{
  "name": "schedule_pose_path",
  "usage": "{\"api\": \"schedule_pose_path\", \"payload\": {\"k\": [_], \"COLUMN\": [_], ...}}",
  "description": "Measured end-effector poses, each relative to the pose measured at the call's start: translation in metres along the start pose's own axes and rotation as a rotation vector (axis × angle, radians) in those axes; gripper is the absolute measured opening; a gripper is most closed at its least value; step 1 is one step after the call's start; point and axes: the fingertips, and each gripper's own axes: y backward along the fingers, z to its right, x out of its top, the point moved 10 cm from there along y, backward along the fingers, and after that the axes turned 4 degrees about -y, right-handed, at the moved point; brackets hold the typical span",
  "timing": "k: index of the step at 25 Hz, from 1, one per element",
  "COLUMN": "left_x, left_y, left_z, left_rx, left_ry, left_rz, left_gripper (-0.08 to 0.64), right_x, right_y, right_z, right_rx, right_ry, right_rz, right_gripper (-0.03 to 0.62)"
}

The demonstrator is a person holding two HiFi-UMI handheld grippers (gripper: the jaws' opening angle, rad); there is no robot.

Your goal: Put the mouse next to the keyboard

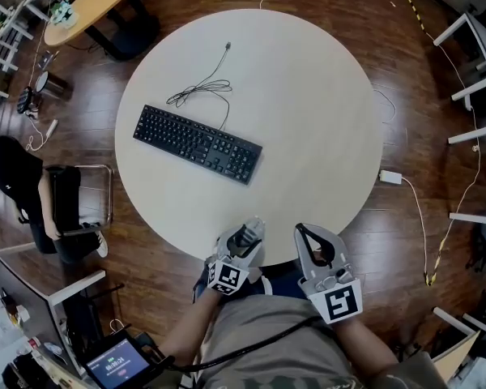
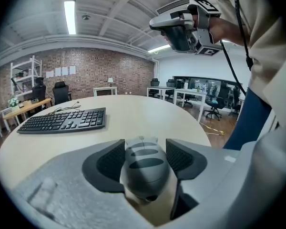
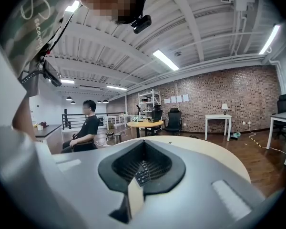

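A grey mouse (image 1: pixel 245 237) (image 2: pixel 145 168) is pinched between the pads of my left gripper (image 1: pixel 248 232) (image 2: pixel 144 159), which is shut on it and held just over the near edge of the round beige table (image 1: pixel 308 120). The black keyboard (image 1: pixel 198 143) (image 2: pixel 64 120) lies at an angle on the table's left half, with its cable (image 1: pixel 204 90) coiled behind it. My right gripper (image 1: pixel 306 237) (image 3: pixel 142 168) hovers to the right of the left one, also at the near edge. It is shut and holds nothing. The left gripper view shows the right gripper (image 2: pixel 181 30) raised at the upper right.
A person sits on a chair (image 1: pixel 24 189) left of the table. An oval wooden desk (image 1: pixel 89 6) stands at the far left, white desks (image 1: pixel 478 63) at the right. A white power adapter (image 1: pixel 390 177) with its cord lies on the floor by the table's right rim.
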Motion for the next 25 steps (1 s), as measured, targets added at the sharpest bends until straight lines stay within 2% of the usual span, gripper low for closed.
{"api": "schedule_pose_path", "payload": {"k": [4,18,25], "left_x": [0.006,0.018,0.027], "left_y": [-0.004,-0.023,-0.034], "left_z": [0.005,0.013,0.017], "left_rx": [0.042,0.116,0.13], "left_ry": [0.042,0.093,0.092], "left_rz": [0.01,-0.004,0.002], "left_gripper": [0.279,0.279,0.279], "right_x": [0.001,-0.006,-0.012], "right_y": [0.004,0.014,0.022], "right_z": [0.009,0.049,0.064], "right_rx": [0.012,0.009,-0.015], "right_ry": [0.006,-0.009,-0.026], "right_rz": [-0.002,-0.006,-0.008], "right_gripper": [0.005,0.005,0.005]}}
